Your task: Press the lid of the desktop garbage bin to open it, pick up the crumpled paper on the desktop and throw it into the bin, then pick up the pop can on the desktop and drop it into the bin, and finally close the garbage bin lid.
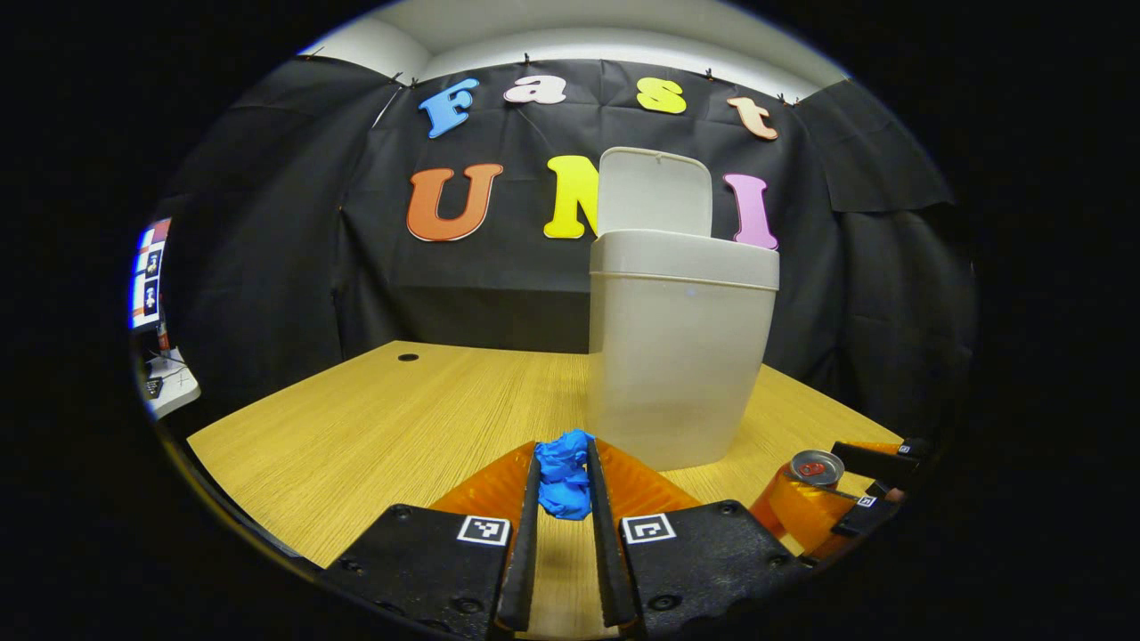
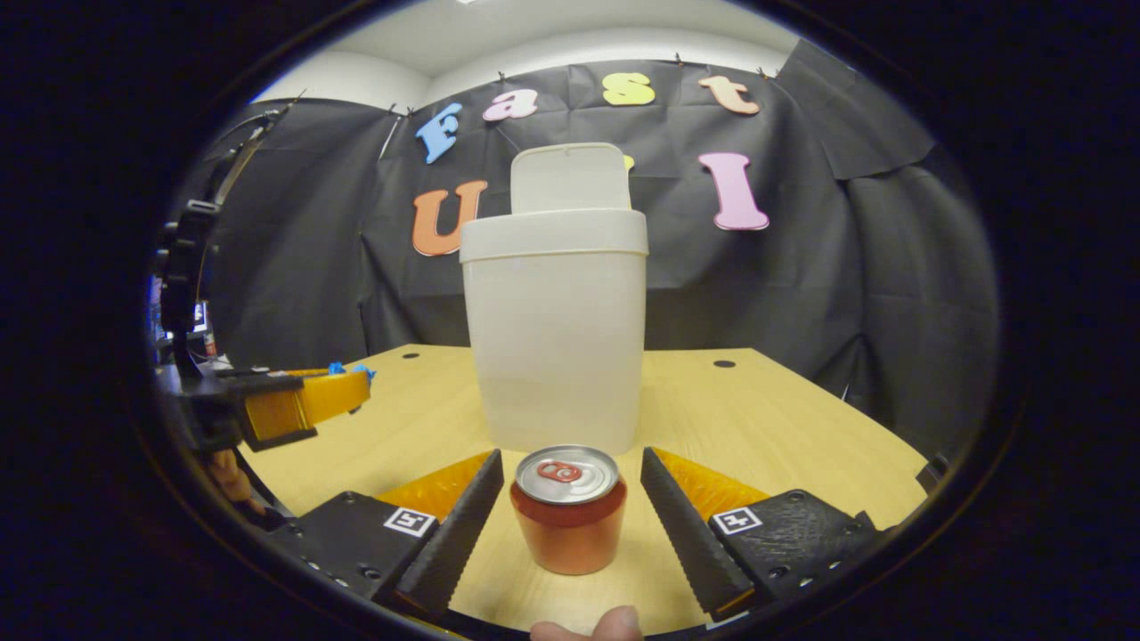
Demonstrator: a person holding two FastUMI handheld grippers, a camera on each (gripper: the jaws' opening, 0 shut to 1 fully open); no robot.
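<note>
Blue crumpled paper pinched by left gripper; right gripper wide around pop can.

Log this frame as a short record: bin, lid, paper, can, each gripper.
bin: white bin standing on the wooden table
lid: lid up, bin open
paper: blue crumpled paper pinched between the left gripper fingers
can: pop can upright on the table, in front of the bin
right gripper: right gripper open, fingers either side of the can, apart from it
</note>
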